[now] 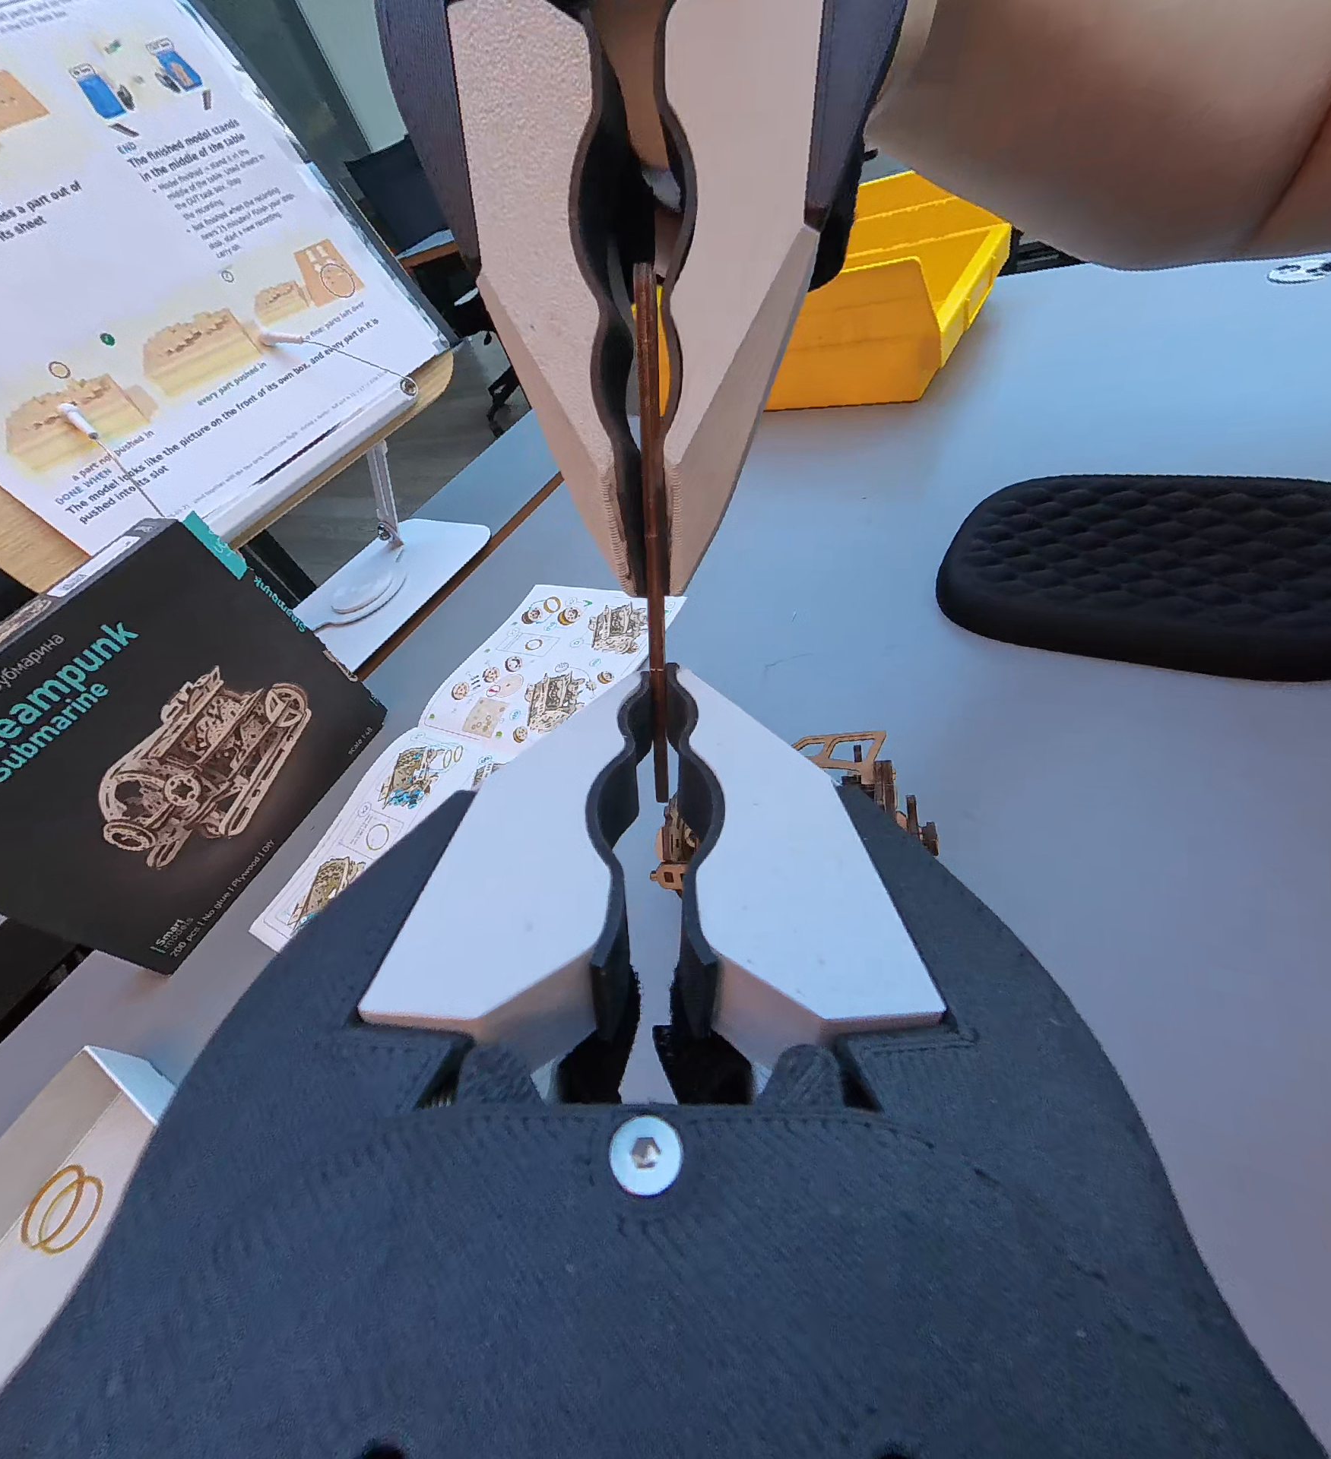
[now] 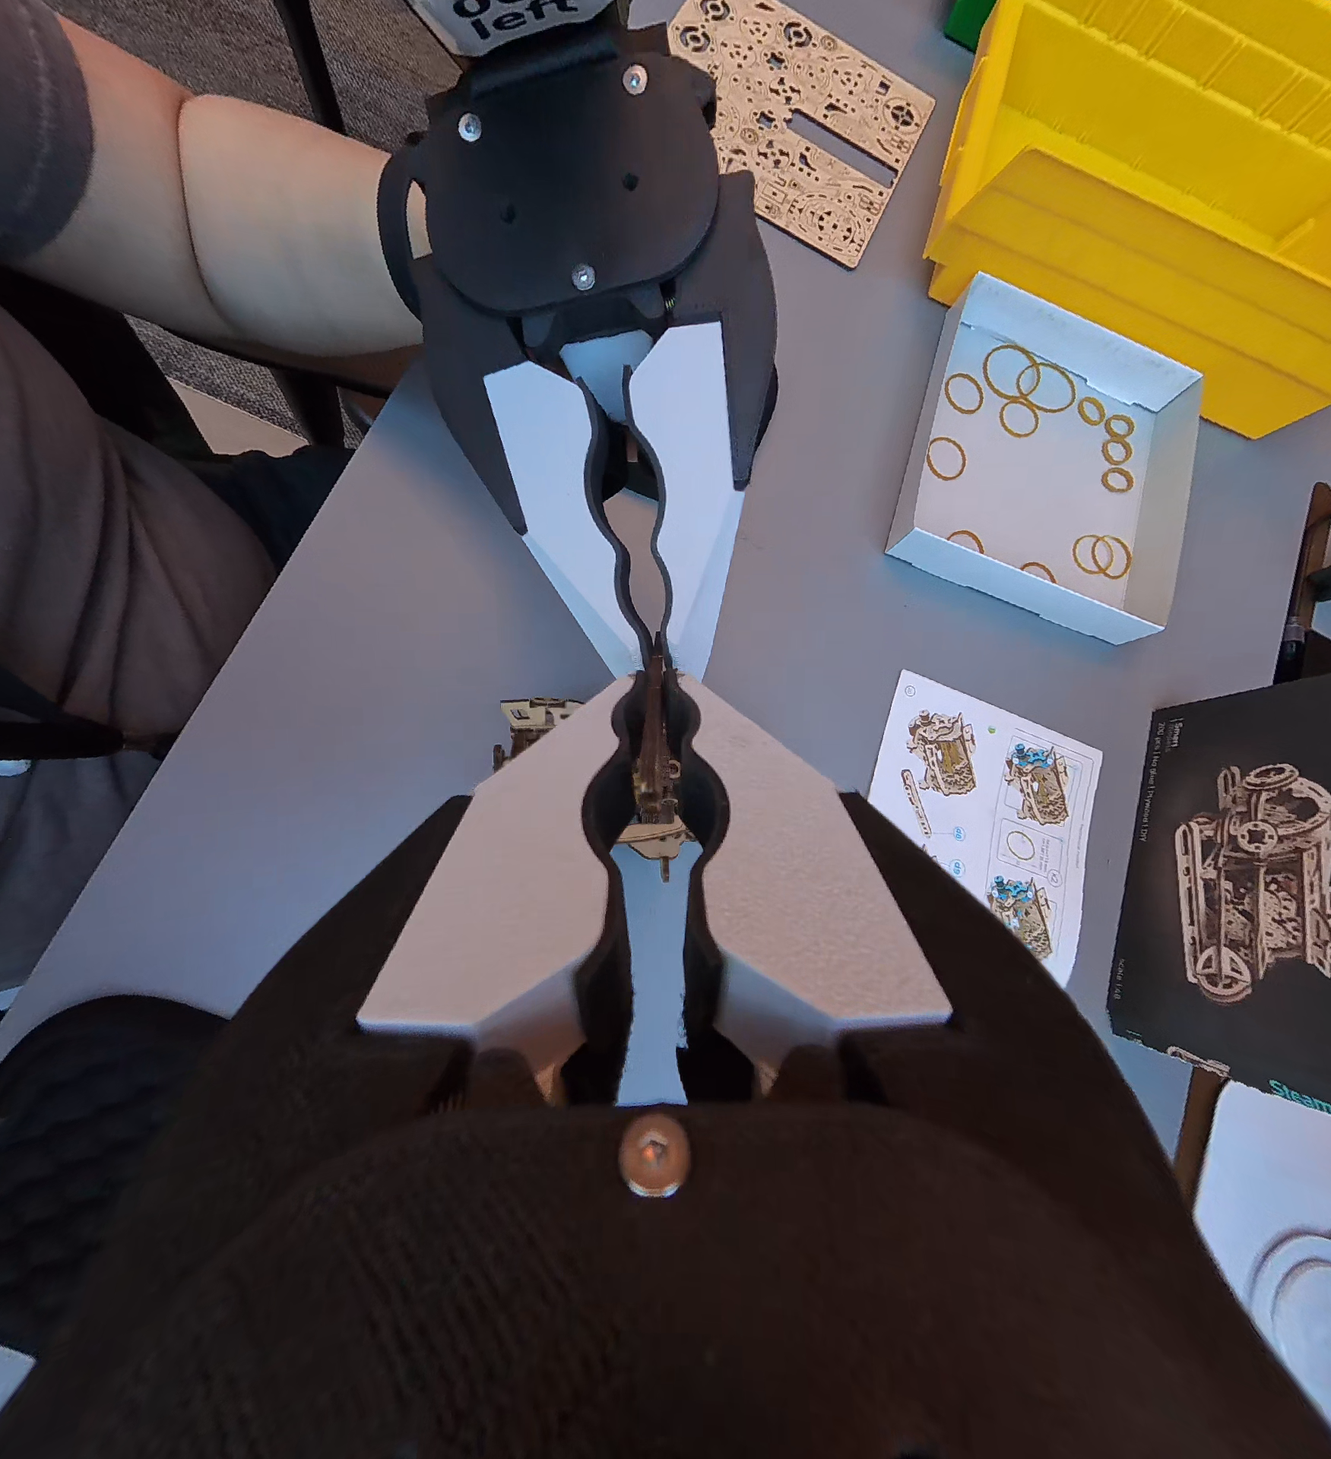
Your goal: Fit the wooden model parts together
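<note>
A thin flat wooden part, seen edge-on, spans both grippers above the grey table. My left gripper is shut on its near end. My right gripper comes in from the top of the left wrist view and is shut on the far end, tip to tip with the left. In the right wrist view the right gripper pinches the brown part and the left gripper meets it from above. A partly built wooden model stands on the table beneath, mostly hidden by the fingers.
Yellow bins and a wooden parts sheet lie at the back. A white tray holds several rubber bands. The leaflet, the black kit box, a black padded rest and an instruction board on a stand surround the work spot.
</note>
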Tool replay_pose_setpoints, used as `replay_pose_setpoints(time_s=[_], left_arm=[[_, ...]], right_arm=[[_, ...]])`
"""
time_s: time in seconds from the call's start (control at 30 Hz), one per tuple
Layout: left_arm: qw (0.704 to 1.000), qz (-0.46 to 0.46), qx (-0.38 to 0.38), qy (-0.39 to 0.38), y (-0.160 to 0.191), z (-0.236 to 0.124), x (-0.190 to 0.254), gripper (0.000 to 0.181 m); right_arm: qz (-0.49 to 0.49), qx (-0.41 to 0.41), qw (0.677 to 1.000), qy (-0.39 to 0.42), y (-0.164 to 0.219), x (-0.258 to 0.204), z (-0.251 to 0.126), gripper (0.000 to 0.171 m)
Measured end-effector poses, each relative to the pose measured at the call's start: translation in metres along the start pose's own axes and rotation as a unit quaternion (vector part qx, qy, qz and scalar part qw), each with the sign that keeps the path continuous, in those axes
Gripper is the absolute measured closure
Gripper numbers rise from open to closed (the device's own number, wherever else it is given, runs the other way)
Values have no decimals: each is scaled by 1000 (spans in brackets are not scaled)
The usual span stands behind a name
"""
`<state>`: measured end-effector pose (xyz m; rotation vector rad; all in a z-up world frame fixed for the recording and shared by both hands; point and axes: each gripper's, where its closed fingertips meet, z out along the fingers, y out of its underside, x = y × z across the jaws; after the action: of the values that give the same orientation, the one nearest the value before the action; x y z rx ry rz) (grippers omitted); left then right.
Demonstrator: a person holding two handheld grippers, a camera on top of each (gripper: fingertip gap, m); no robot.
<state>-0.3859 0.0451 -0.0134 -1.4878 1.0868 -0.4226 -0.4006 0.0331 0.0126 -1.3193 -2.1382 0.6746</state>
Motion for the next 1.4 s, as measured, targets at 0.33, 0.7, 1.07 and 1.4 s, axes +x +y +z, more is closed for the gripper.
replay_pose_setpoints(time_s=[0.33, 0.7, 1.07, 1.4], left_arm=[[993, -107, 26, 48, 37, -11, 13, 76], [990, -97, -67, 77, 83, 31, 31, 54], [985, -90, -91, 118, 94, 44, 47, 70], [986, -55, -120, 105, 106, 50, 54, 59]], right_arm=[[24, -35, 999, 15, 13, -3, -9, 170], [38, -118, 992, -14, 52, -31, 21, 170], [39, -133, 990, -1, 64, -29, 36, 170], [27, -163, 986, 5, 71, -32, 41, 170]])
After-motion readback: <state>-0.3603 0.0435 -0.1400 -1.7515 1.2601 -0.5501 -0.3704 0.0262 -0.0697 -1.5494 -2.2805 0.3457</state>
